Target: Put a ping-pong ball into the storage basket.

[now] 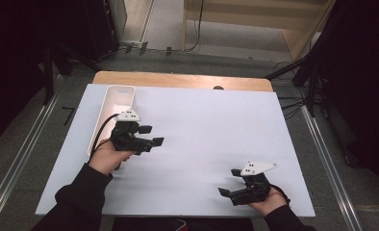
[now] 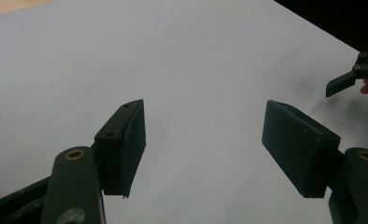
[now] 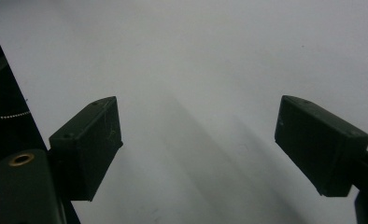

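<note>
Grippers both released over a white sheet, long white bin nearest the left one

Left gripper (image 1: 155, 135) has matte black blocky jaws spread w/ nothing between, hovering just beside the narrow white plastic bin (image 1: 119, 96) w/ rounded corners that sits at the sheet's far left; bin's near end is hidden behind the hand (image 1: 109, 158) & gripper body, inside too hard to make out. Right gripper (image 1: 230, 181) sits at the near right corner, well apart, flat rectangular pads wide apart & empty too. White sheet (image 1: 207, 130) is smooth & plain, covers most of a wood table (image 1: 178, 79) whose far edge pokes out. Sleeves cut off at bottom
</note>
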{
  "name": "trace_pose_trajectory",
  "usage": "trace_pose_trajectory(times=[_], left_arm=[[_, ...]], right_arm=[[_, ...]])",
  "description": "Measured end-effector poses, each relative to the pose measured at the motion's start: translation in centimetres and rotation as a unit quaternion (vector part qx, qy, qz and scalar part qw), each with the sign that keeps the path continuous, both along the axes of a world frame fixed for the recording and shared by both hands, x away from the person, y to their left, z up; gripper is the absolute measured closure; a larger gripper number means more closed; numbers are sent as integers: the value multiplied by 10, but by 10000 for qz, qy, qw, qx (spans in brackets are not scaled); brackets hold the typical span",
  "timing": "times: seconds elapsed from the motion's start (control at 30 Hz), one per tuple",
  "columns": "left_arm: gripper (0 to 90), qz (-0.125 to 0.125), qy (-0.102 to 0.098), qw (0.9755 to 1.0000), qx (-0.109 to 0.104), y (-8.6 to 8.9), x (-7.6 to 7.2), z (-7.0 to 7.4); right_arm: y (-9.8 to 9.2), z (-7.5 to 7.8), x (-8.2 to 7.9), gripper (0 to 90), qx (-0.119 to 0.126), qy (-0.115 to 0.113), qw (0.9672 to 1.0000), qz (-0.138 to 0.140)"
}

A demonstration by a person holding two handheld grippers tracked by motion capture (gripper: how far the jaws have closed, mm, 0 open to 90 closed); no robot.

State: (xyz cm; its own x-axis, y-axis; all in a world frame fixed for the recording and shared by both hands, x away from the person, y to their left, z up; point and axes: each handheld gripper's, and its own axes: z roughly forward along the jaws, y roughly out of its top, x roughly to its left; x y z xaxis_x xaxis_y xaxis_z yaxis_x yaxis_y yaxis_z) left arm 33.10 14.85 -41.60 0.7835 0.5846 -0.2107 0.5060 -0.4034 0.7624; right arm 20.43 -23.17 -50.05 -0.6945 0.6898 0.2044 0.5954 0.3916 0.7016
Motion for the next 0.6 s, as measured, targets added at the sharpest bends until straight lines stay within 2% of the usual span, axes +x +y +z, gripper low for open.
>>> trace_pose_trajectory(times=[0.3, 0.47, 0.6], left_arm=[[306, -105, -8, 9999, 34, 2, -9, -7], [306, -113, -70, 9999, -44, 3, -13, -10], [306, -118, -44, 9999, -113, 6, -17, -15]], right_arm=[[-7, 0, 3, 134, 113, 51, 9998, -152], [-7, -1, 4, 134, 74, 41, 9999, -131], [-7, -1, 3, 134, 58, 54, 9999, -145]])
